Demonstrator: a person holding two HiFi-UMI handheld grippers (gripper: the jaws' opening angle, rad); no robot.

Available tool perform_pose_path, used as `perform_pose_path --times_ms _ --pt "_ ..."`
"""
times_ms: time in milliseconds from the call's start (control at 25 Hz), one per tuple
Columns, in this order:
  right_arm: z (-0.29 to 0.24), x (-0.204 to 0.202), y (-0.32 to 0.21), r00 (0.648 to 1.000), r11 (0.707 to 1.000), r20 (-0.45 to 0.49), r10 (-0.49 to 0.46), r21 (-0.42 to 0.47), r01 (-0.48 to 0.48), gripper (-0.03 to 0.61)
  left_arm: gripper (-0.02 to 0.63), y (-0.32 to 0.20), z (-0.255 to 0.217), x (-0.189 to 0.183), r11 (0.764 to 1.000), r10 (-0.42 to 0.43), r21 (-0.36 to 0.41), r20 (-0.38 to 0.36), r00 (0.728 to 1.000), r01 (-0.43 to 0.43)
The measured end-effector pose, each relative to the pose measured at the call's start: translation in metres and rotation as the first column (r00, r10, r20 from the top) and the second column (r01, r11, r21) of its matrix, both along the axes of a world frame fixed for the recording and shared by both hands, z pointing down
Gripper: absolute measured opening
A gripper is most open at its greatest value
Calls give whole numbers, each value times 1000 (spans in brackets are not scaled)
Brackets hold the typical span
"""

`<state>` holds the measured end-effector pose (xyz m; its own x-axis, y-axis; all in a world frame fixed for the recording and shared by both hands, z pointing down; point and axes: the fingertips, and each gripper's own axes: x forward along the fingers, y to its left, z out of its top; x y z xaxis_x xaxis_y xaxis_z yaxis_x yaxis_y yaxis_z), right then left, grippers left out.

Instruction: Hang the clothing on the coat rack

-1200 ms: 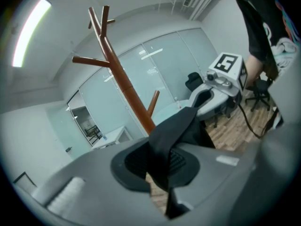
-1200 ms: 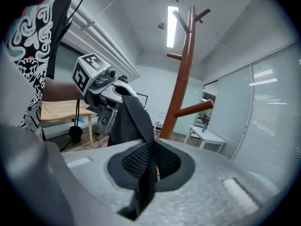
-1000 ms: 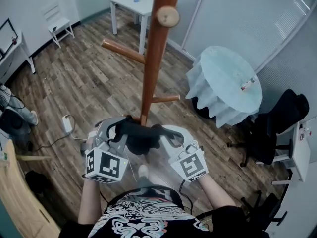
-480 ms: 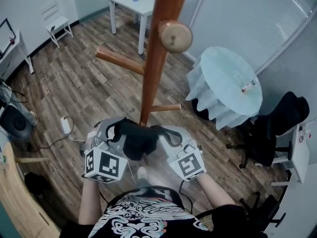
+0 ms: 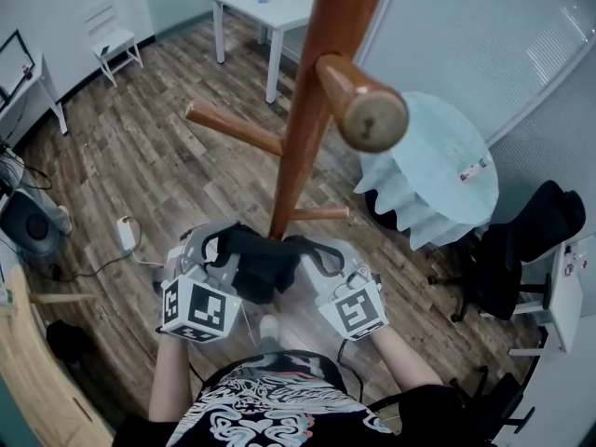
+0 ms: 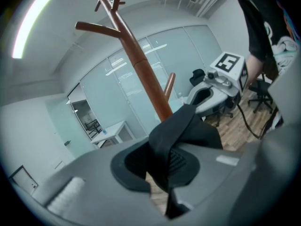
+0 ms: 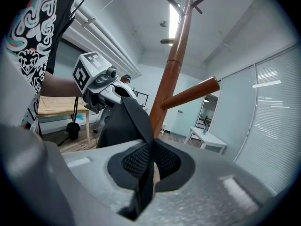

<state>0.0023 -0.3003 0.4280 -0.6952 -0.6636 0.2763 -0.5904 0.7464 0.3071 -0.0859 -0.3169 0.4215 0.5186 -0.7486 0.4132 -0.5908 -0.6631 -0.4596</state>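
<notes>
A black garment (image 5: 263, 262) hangs bunched between my two grippers, just in front of the person's chest. My left gripper (image 5: 231, 251) is shut on one edge of the black garment (image 6: 176, 135). My right gripper (image 5: 303, 250) is shut on the other edge of the black garment (image 7: 136, 117). The wooden coat rack (image 5: 312, 110) rises right behind the cloth. One peg (image 5: 365, 108) juts toward the head camera, and another peg (image 5: 233, 127) points left. The coat rack pole (image 6: 143, 74) shows in the left gripper view and the pole (image 7: 171, 69) in the right gripper view.
A round table with a pale cloth (image 5: 430, 161) stands right of the rack. A black office chair (image 5: 521, 240) is further right. A white table (image 5: 263, 9) and white chair (image 5: 107, 40) stand at the back. A cable and white box (image 5: 126, 233) lie on the wood floor at left.
The head camera has come closer to the rack: the near peg looms larger and lower in the view. Both grippers keep their hold on the garment, nearly unmoved in the view.
</notes>
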Motion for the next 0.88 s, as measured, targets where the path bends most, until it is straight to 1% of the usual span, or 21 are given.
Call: perform_pose_path --times_ms 200,440,880 --pt "4 0 -6 1000 1000 3 5 -21 -5 8 17 -5 15 0 999 -4 -34 3 1000 4" --pt "10 4 -14 1000 1000 -2 3 -29 -3 8 17 -13 24 4 999 0 -51 14 1000 0" --pt "22 0 -18 999 998 -11 -39 -40 38 8 17 -20 44 8 996 -8 -89 8 1000 8"
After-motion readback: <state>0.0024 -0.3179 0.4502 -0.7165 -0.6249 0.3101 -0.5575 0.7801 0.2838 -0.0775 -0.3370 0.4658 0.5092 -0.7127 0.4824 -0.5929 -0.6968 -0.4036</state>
